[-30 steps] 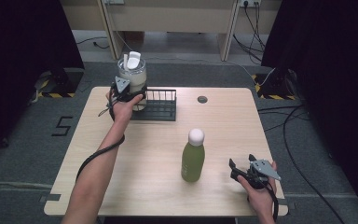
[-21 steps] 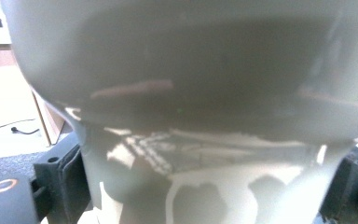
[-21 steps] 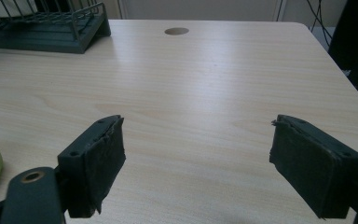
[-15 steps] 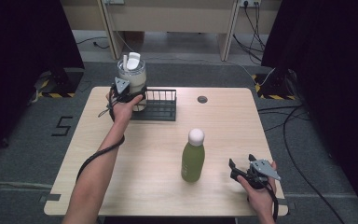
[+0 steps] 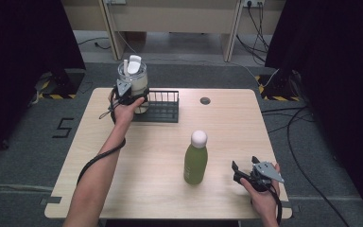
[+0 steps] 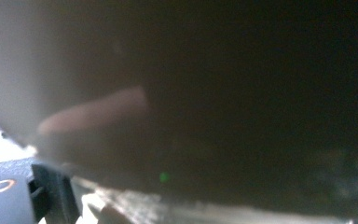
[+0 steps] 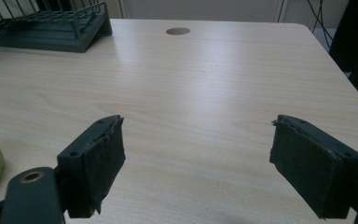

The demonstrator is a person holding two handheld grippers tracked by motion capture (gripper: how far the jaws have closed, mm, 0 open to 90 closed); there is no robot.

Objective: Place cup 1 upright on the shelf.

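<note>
We are at the rack (image 5: 163,106) with the jar (image 5: 134,85) — our left gripper (image 5: 131,97) wraps around it at the rack's left end, at the table's (image 5: 227,127) far left. Its jaws have just been opening a little with the jar between them; we cannot tell if the pads still press on it. We judge this the set-down step. Next the jaws should widen fully and back off without tipping the jar. Our right gripper (image 7: 196,172) rests open wide near the front right corner, just beside the green bottle (image 5: 195,158).
</note>
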